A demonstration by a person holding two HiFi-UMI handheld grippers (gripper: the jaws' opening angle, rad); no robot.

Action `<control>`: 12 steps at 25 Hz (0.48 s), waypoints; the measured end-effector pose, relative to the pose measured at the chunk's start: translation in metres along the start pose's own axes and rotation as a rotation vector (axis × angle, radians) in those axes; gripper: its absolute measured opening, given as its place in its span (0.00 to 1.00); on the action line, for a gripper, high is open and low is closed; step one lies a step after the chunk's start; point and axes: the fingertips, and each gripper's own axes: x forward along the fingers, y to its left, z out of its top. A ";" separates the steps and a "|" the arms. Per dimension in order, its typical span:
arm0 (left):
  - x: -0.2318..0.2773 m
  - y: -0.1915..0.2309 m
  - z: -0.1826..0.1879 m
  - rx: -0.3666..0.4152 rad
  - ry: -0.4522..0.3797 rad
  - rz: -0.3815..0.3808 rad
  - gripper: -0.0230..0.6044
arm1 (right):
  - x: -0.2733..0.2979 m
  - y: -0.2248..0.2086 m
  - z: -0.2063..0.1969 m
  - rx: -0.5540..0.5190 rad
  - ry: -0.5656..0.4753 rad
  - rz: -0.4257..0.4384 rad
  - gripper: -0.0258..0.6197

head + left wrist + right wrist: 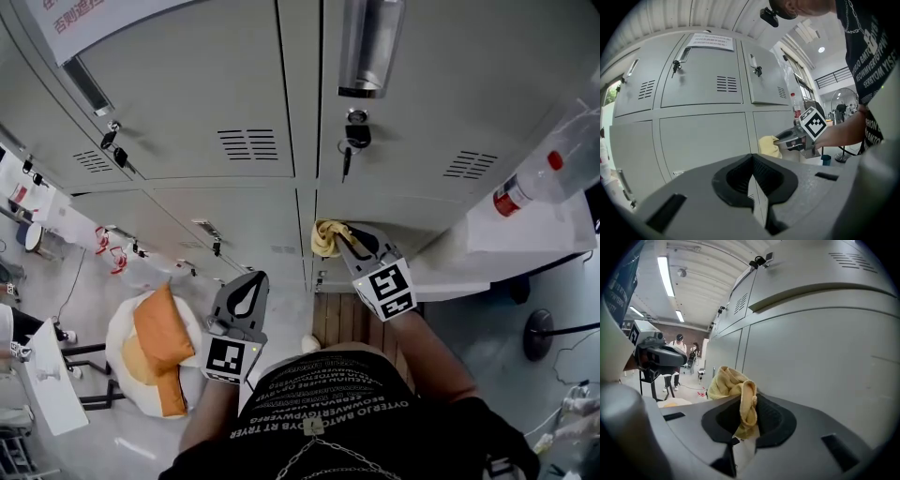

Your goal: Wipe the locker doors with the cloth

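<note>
A crumpled yellow cloth (325, 237) is pinched in my right gripper (341, 238) and rests against a lower grey locker door (394, 211), close to the seam between two doors. In the right gripper view the cloth (733, 385) bulges out of the shut jaws of the right gripper (747, 401), with the door (825, 362) just to its right. My left gripper (250, 281) hangs lower and to the left, shut and empty, away from the doors. The left gripper view shows its jaws pressed together at the left gripper (752, 161), and the cloth (769, 146) beyond.
Keys (354, 136) hang from the lock of the upper door. A plastic bottle (530, 178) lies on a white ledge at the right. An orange cushion (159, 337) sits on a white stool at the lower left. Wooden slats (347, 319) lie by my feet.
</note>
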 end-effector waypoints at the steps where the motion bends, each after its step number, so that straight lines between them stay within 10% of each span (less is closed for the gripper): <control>1: 0.001 0.000 0.001 0.002 -0.004 -0.001 0.04 | -0.001 -0.002 0.000 -0.004 -0.002 -0.002 0.13; 12: 0.035 -0.034 0.014 0.002 -0.031 -0.073 0.04 | -0.047 -0.051 -0.039 0.014 0.066 -0.108 0.13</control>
